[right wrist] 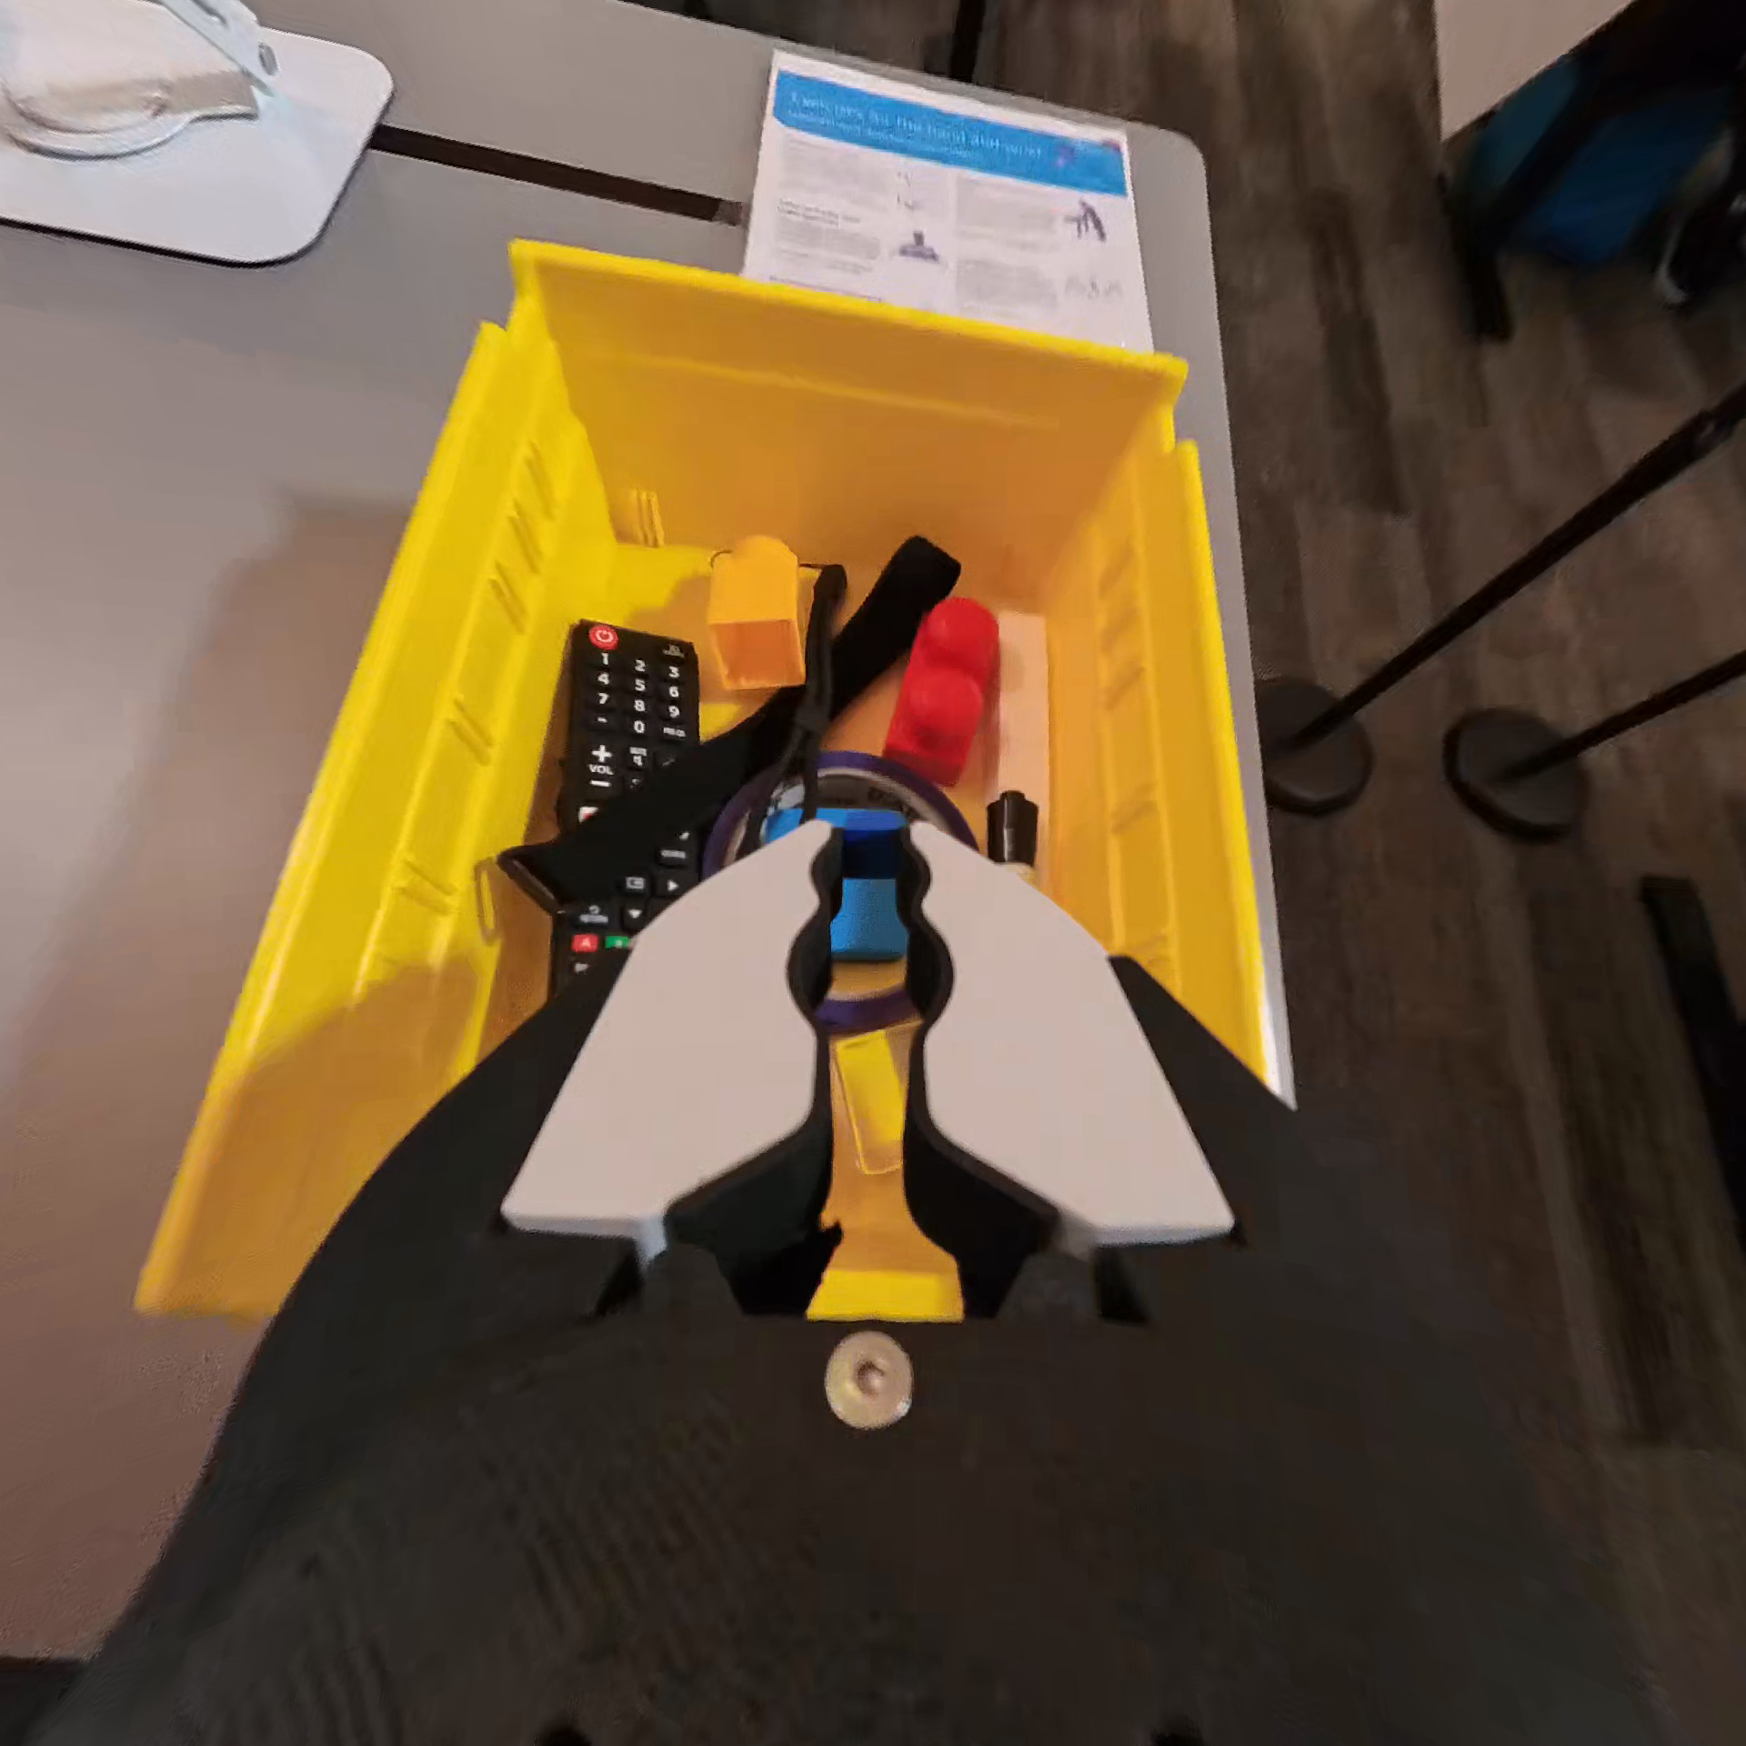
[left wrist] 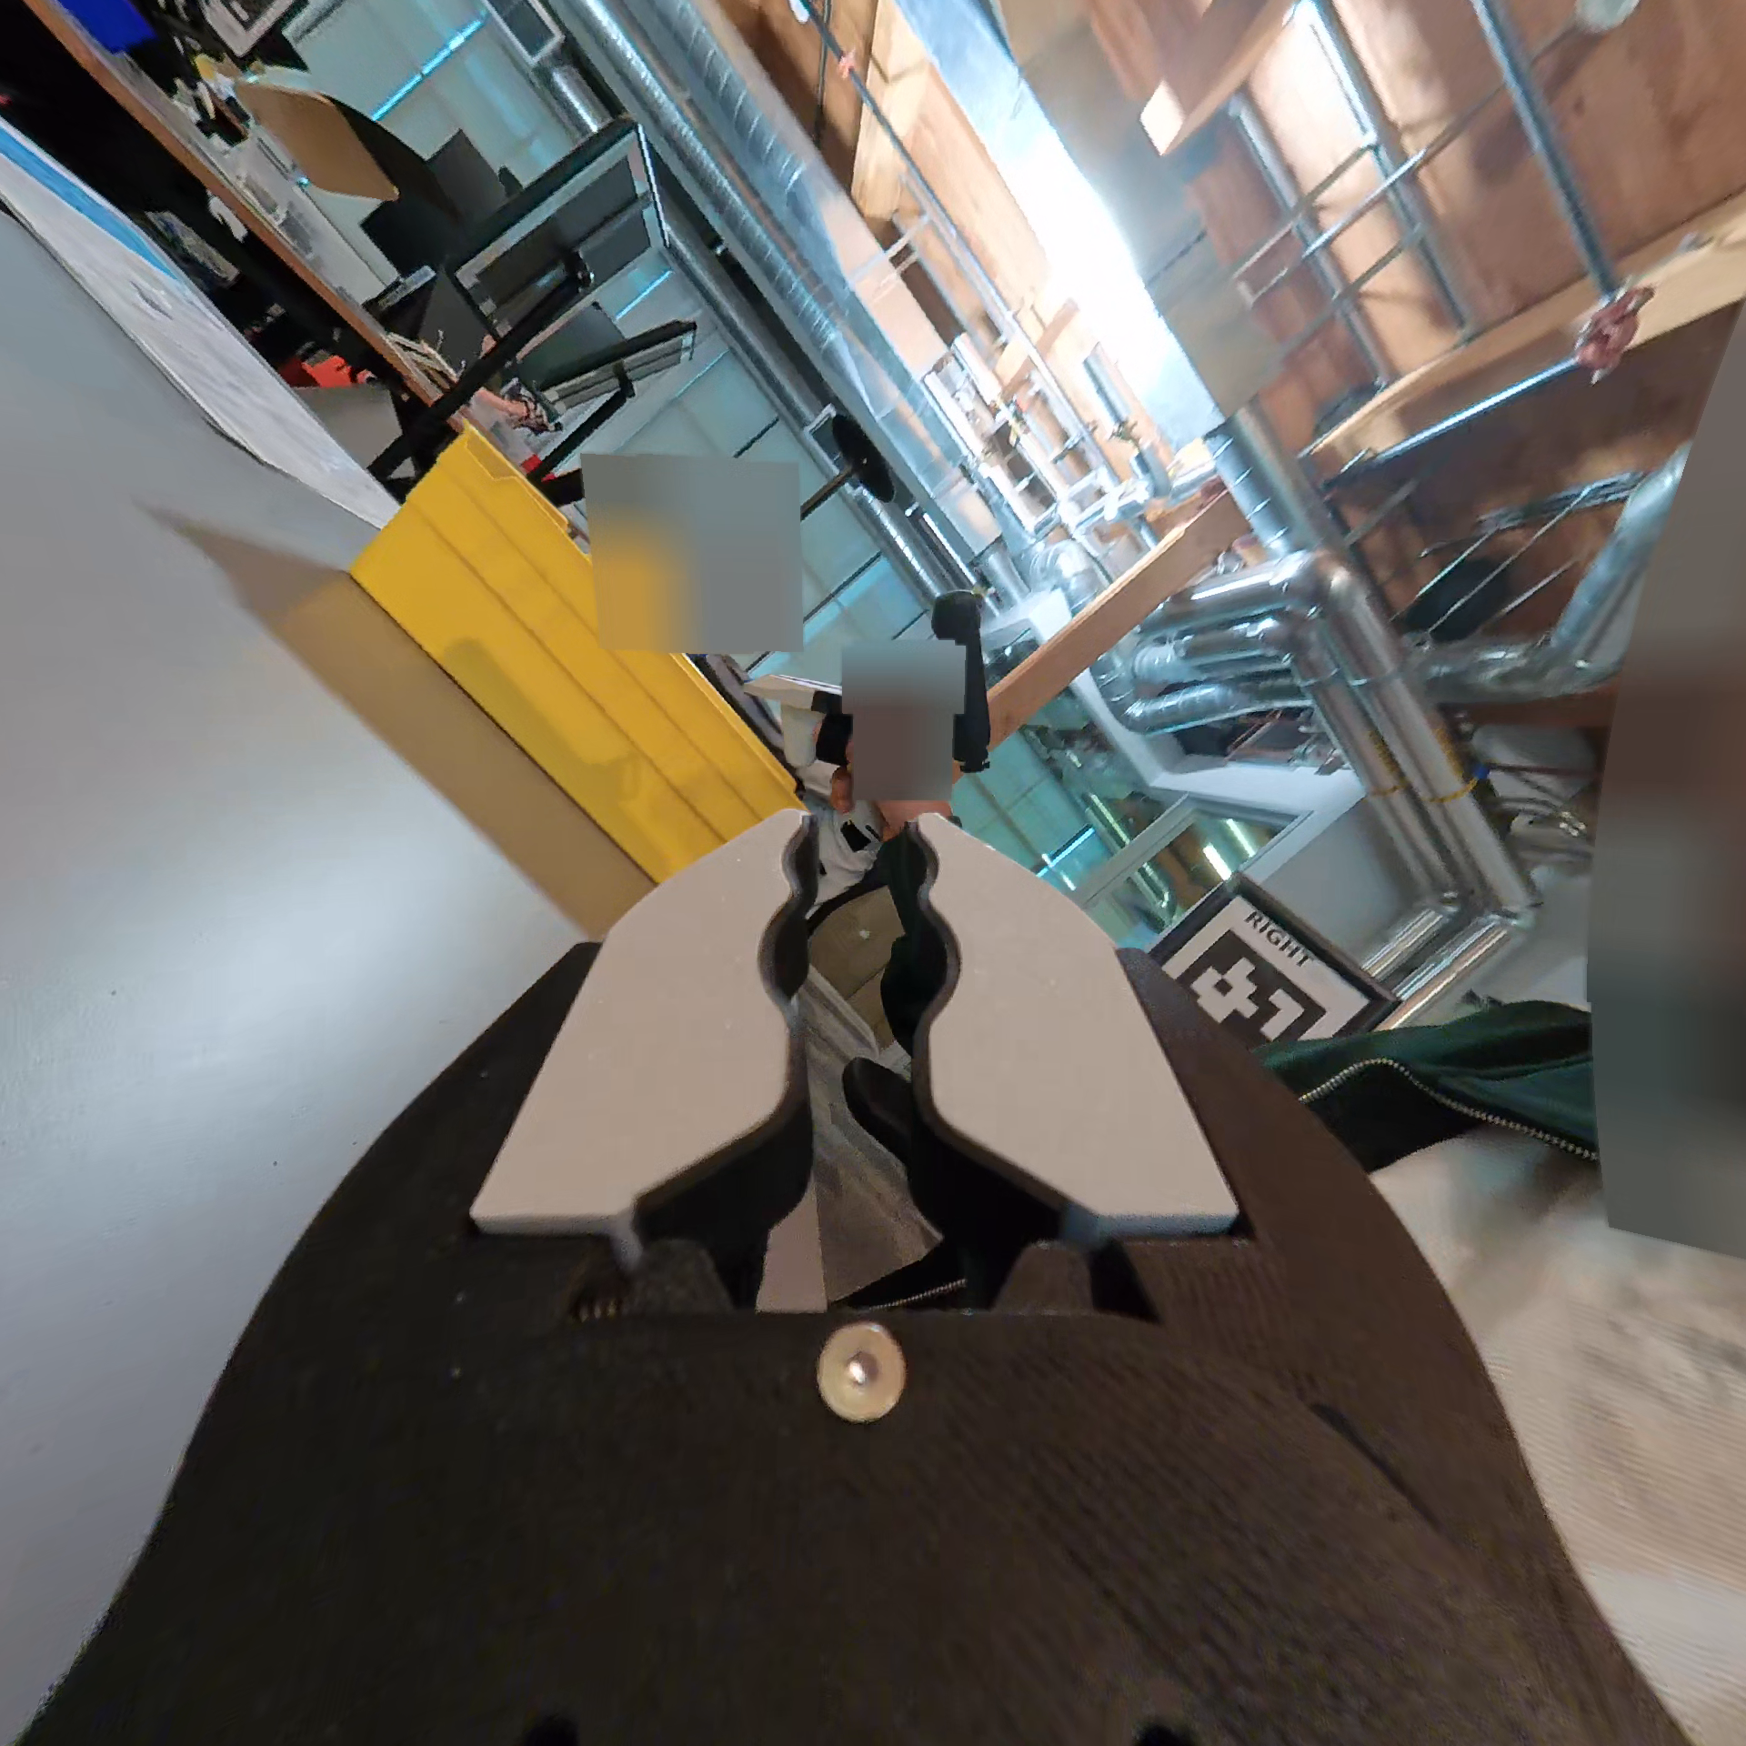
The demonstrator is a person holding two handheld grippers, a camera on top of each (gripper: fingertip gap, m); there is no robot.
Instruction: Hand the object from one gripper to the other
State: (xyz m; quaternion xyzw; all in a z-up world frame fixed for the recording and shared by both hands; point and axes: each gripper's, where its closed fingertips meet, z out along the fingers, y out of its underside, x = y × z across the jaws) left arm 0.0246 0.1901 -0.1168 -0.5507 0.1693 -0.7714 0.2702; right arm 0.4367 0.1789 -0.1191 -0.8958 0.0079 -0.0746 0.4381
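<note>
In the right wrist view my right gripper hovers over a yellow bin, its grey fingers closed on a small blue block held between the tips. In the left wrist view my left gripper is tilted up toward the ceiling, with a narrow gap between its fingers and nothing in it. It is beside the same yellow bin, seen from outside. A black-and-white marker plate, part of the other gripper, shows at its right.
The bin holds a black remote, an orange block, a red block, a black strap, a purple tape roll and a black marker. A printed sheet and a white base lie on the grey table. Black stand bases are on the floor. Tip to tip, the grippers are about 40 cm apart.
</note>
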